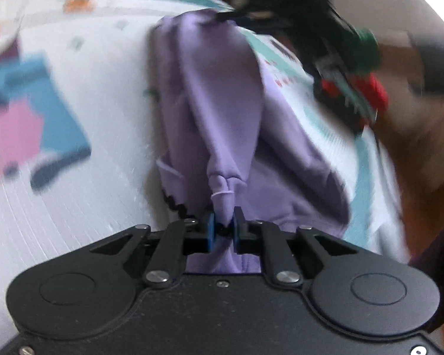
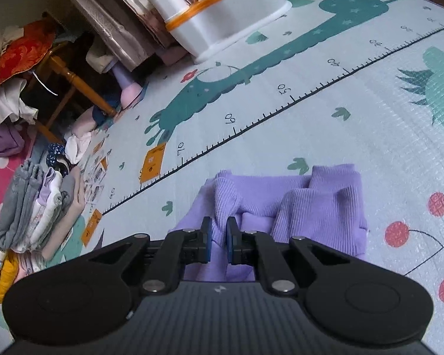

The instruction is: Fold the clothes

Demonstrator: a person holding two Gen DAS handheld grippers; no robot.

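Both tools, left tool (image 1: pixel 223 229) and right tool (image 2: pixel 219 238), are pinching the soft, limp purple sweater (image 2: pixel 296 204) by bunched edges.

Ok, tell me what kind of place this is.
Probably a home room with a child's play area: a printed play mat on the floor, a stack of folded clothes and a wooden chair piled with laundry.

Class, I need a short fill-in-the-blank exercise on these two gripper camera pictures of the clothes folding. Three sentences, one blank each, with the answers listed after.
1. The left gripper is pinching a garment whose colour is ____.
2. The play mat is printed with a long measuring ____.
3. The right gripper grips ribbed fabric of the ____ garment.

Missing words: purple; ruler; purple
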